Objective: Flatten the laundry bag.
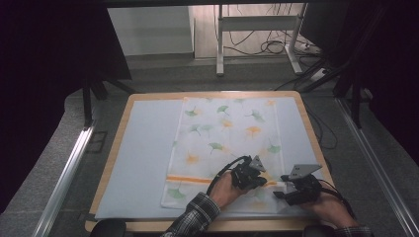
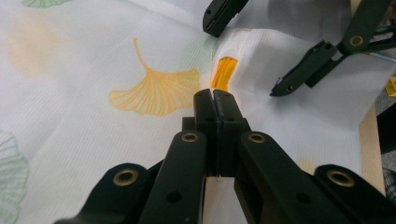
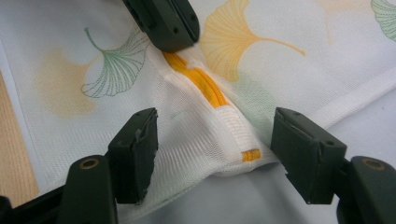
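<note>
A white mesh bag (image 1: 227,143) printed with green and orange ginkgo leaves lies flat on a pale blue mat (image 1: 143,148). An orange zipper (image 1: 190,179) runs across its near end. My left gripper (image 2: 214,99) is shut, its tips pinched on the zipper (image 2: 223,73) where the fabric ridges up; the pull is hidden. In the high view, the left gripper (image 1: 259,180) is just left of the right gripper (image 1: 280,191). The right gripper (image 3: 219,156) stands open astride the zipper's end (image 3: 205,88), one pad on each side of the white end tab (image 3: 233,128), not pressing it.
The mat covers a wooden table (image 1: 112,163); its right edge (image 2: 369,135) lies close beside the bag's corner. Metal rails (image 1: 64,173) flank the table. A desk frame (image 1: 220,44) and cables (image 1: 269,47) stand on the floor beyond.
</note>
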Tool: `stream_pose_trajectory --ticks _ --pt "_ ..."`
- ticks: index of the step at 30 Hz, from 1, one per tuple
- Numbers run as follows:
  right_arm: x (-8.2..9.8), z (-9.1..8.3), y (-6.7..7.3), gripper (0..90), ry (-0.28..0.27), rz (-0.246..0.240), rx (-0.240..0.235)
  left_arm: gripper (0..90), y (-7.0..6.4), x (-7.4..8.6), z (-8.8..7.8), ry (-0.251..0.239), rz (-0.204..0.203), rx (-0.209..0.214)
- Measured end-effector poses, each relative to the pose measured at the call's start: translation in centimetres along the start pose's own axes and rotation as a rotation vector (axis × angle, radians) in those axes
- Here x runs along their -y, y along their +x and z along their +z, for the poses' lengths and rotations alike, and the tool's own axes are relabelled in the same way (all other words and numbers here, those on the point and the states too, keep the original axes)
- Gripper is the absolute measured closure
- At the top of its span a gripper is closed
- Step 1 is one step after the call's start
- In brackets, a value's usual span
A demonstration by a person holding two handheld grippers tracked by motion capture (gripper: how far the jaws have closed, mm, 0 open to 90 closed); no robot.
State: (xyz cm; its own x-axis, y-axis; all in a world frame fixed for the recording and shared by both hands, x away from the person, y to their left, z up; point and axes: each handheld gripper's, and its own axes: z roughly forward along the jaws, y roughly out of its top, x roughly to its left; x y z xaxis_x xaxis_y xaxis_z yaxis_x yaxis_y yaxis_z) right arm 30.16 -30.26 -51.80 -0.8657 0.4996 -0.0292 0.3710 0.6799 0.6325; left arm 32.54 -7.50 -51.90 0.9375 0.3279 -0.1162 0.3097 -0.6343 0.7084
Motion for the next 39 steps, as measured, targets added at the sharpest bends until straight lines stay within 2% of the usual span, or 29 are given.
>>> stream_pose_trajectory --ticks 9,19,32,36,39 --pt "0.0 0.0 0.0 31.9 0.001 0.002 0.002 90.0 0.6 1.3 -1.8 -0.014 -0.033 0.003" --pt "0.0 0.0 0.0 31.9 -0.001 0.003 0.003 90.0 0.5 2.1 -2.7 0.008 -0.014 -0.017" --pt "0.0 0.0 0.1 31.9 -0.002 0.008 0.005 90.0 0.8 3.4 -4.3 0.014 -0.035 -0.043" --pt "0.0 0.0 0.1 31.9 -0.002 0.007 0.004 90.0 1.1 4.0 -5.1 0.018 -0.045 -0.062" --pt "0.0 0.0 0.1 31.9 -0.001 0.006 0.005 90.0 1.3 4.7 -5.8 0.006 -0.072 -0.072"
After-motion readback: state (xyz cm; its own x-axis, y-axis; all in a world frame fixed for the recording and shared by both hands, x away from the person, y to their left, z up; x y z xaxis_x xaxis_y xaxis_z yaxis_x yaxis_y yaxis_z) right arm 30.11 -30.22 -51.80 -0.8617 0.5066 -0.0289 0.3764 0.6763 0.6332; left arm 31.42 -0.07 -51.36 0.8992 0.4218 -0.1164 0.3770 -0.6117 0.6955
